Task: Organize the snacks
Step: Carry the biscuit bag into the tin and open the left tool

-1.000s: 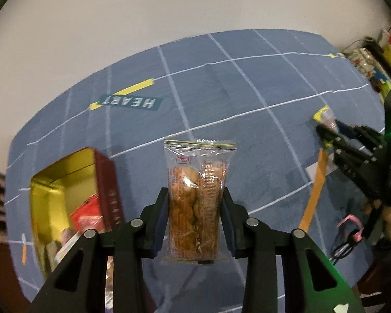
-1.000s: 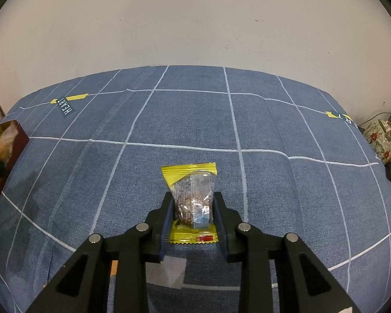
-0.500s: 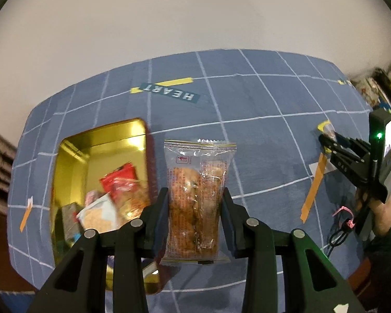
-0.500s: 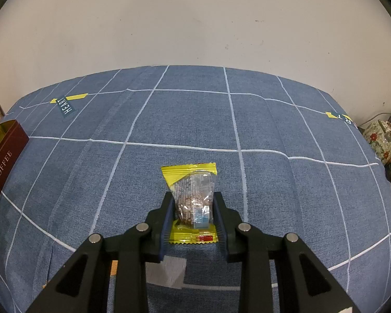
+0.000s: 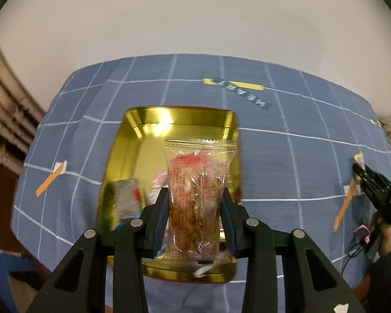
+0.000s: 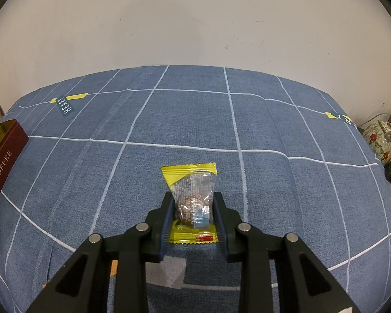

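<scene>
**Claws clamped on 2 snack packets**

Left claw [image 5: 195, 208] clamped on clear snack packet [image 5: 198, 198], held above gold tin [image 5: 177, 117]. Right claw [image 6: 193, 215] clamped on yellow snack packet [image 6: 191, 200] over blue cloth [image 6: 286, 182]; tin at 9 o'clock.

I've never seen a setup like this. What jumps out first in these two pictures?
The shiny gold rectangular tin on the blue checked cloth catches the eye, with a few wrapped snacks lying in it. Right over it, the left gripper pinches a clear packet of brown snacks. In the right wrist view, the right gripper clamps a small yellow-edged packet down by the cloth, far from the tin.
</scene>
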